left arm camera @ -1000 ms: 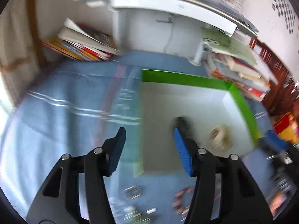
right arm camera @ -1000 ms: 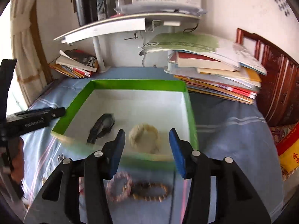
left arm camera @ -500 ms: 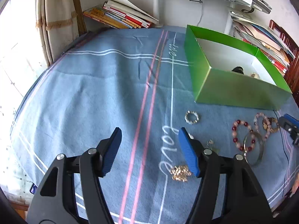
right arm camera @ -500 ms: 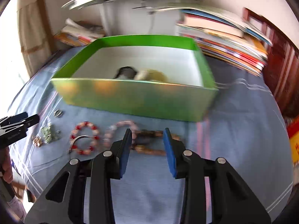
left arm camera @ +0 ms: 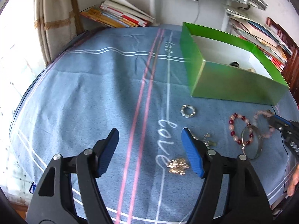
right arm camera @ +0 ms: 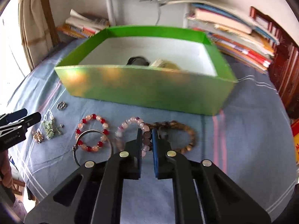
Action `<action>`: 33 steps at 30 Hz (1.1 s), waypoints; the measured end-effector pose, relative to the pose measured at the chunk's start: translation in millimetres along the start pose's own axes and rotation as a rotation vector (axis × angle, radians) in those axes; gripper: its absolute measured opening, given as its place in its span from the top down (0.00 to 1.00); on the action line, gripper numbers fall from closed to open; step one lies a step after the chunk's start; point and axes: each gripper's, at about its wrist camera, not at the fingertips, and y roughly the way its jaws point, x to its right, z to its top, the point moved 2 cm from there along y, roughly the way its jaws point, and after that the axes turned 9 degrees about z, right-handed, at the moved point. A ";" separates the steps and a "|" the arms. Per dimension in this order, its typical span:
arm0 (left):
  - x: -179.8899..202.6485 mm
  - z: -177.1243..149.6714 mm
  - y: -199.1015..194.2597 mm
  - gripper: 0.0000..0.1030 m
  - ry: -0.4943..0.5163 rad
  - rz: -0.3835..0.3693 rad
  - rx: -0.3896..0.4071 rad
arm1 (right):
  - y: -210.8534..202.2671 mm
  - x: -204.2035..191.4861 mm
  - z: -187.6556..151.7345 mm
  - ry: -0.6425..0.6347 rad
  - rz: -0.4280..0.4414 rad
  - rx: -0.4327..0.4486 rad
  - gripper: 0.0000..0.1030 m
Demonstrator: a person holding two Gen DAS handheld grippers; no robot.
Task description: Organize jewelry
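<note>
Low centre of the right view, my right gripper is clamped on the pink bracelet. Box above it has two pieces in already. Left gripper jaws opening, nothing between. About six pieces left on cloth.

Left hand-held gripper, jaws opening, empty, above blue cloth near gold brooch.
</note>
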 end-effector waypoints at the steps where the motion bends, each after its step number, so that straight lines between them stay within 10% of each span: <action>1: -2.6 0.8 0.7 0.33 -0.008 0.003 -0.004 | -6.5 1.9 -0.1 0.005 0.003 0.011 0.90; 19: 35.9 -1.5 13.7 0.33 0.081 0.006 -0.041 | -41.7 53.8 -56.1 0.130 0.001 -0.026 0.90; 24: 39.7 -3.7 16.8 0.32 0.088 0.012 -0.047 | -44.9 66.1 -51.1 0.178 -0.028 0.017 0.68; 33: 44.8 -2.9 16.6 0.31 0.100 0.019 -0.033 | -12.9 72.5 -33.3 0.136 -0.118 -0.015 0.70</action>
